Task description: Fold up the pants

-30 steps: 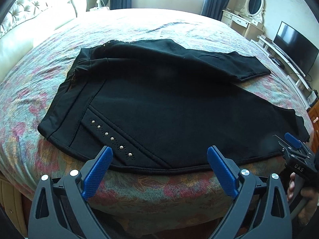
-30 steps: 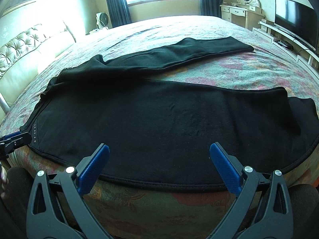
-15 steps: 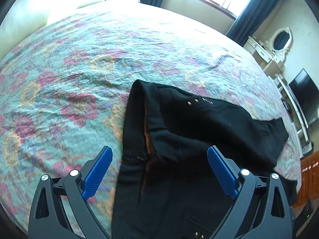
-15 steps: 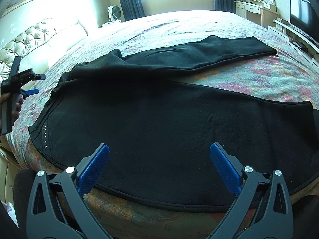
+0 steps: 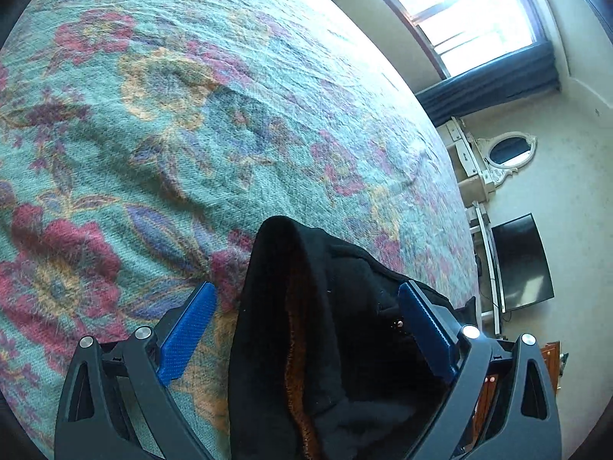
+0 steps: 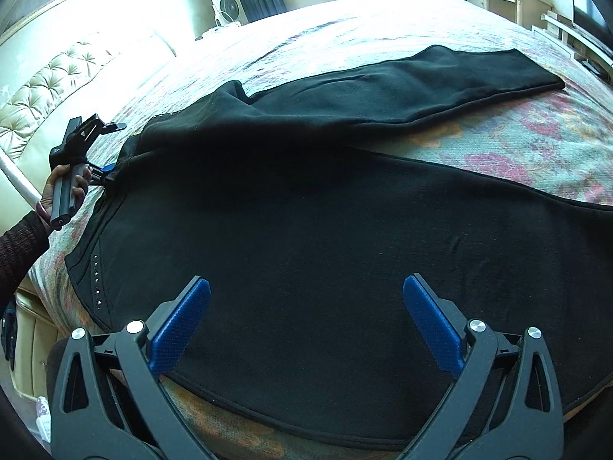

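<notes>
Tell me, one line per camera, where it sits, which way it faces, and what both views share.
Left wrist: on the left gripper, low over the bedspread, facing the window; its open blue fingers straddle the pants' waistband.
Right wrist: on the right gripper, open, at the bed's near edge, facing across the spread pants; a hand holding the left gripper shows.
Shared: pants, bedspread.

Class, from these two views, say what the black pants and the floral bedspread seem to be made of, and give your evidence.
Black pants: probably a soft, matte knit with a fleecy lining; brown, fuzzy pile shows inside the waistband, and small metal-looking studs glint. Floral bedspread: seemingly a woven, slightly fuzzy textile; fine ribbed texture and stray fibres show.
</notes>
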